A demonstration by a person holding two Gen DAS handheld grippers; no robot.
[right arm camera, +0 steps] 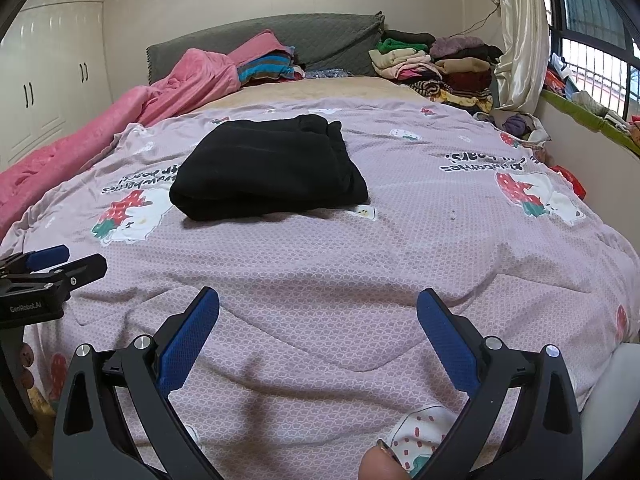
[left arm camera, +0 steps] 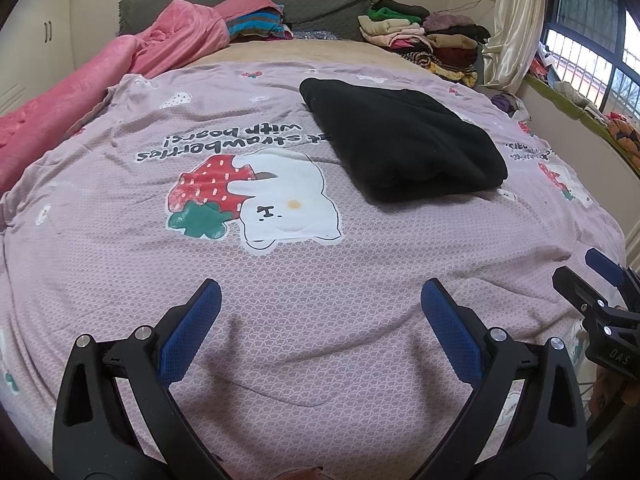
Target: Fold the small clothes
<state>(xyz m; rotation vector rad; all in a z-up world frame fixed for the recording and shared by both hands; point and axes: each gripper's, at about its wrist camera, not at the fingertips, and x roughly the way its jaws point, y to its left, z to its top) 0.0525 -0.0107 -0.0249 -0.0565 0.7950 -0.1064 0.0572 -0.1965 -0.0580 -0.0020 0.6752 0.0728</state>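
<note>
Black garment (left arm camera: 400, 140): folded into a thick, roughly rectangular bundle, lying on the bedspread about mid-bed, well apart from both grippers; in the right wrist view (right arm camera: 268, 168) it covers part of one line of print.
Bedspread (left arm camera: 320, 280): mauve, fine honeycomb pattern, lightly creased near the grippers, spread over the near part of the bed.
Bedspread print: a white bear with a red strawberry (left arm camera: 256, 200), seen upside down; a second like it toward the window side (right arm camera: 536, 196).
Bedspread writing: black script, upside down, reads "strawberries with bears!" (left arm camera: 218, 142), the start hidden under the garment; a second copy (right arm camera: 488, 164) only partly readable.
Left gripper (left arm camera: 320, 308): black frame, blue ribbed fingers (left arm camera: 192, 332) spread wide apart, holding nothing, above the near end of the bedspread.
Left gripper marking: "GenRobot.AI" in small letters on its side (right arm camera: 26, 307).
Right gripper (right arm camera: 318, 314): same make, blue fingers (right arm camera: 446, 340) wide apart, holding nothing, beside the left one.
Right gripper marking: letters "DAS" on its black body (left arm camera: 618, 358).
Pink blanket (left arm camera: 100, 92): bunched along the left edge of the bed.
Clothes pile (right arm camera: 436, 64): mixed colours, stacked at the head of the bed by the curtain (right arm camera: 520, 40).
Headboard (right arm camera: 320, 44): grey, quilted.
Wardrobe (right arm camera: 52, 72): white doors, dark handles, left wall.
</note>
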